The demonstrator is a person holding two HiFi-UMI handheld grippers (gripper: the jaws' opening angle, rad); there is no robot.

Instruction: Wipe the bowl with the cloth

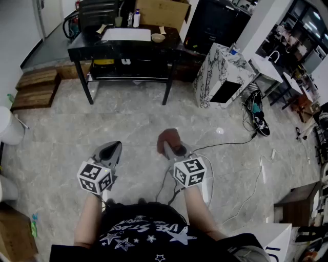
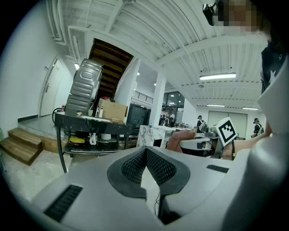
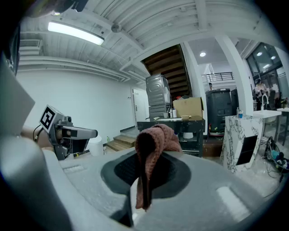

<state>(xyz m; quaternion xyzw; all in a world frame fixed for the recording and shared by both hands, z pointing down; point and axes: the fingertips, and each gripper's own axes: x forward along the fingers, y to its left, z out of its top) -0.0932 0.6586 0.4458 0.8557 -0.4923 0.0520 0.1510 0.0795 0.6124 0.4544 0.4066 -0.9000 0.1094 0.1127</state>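
Observation:
A small tan bowl [image 1: 158, 37] stands far ahead on a black table [image 1: 82, 45], beside a white board [image 1: 126, 34]. Both grippers are held over the floor, well short of that table. My right gripper [image 1: 169, 148] is shut on a brown cloth [image 1: 168, 139]; in the right gripper view the cloth [image 3: 154, 139] bunches above the closed jaws and hangs down between them. My left gripper [image 1: 114, 148] is shut with nothing in it, its ribbed pads [image 2: 158, 166] meeting. The right gripper's marker cube [image 2: 227, 131] shows in the left gripper view.
A marble-patterned cabinet [image 1: 225, 71] stands right of the table, with cables [image 1: 233, 145] trailing over the floor. Wooden steps [image 1: 36, 88] and a white bin [image 1: 10, 127] are at the left. A cardboard box [image 1: 163, 10] sits behind the table.

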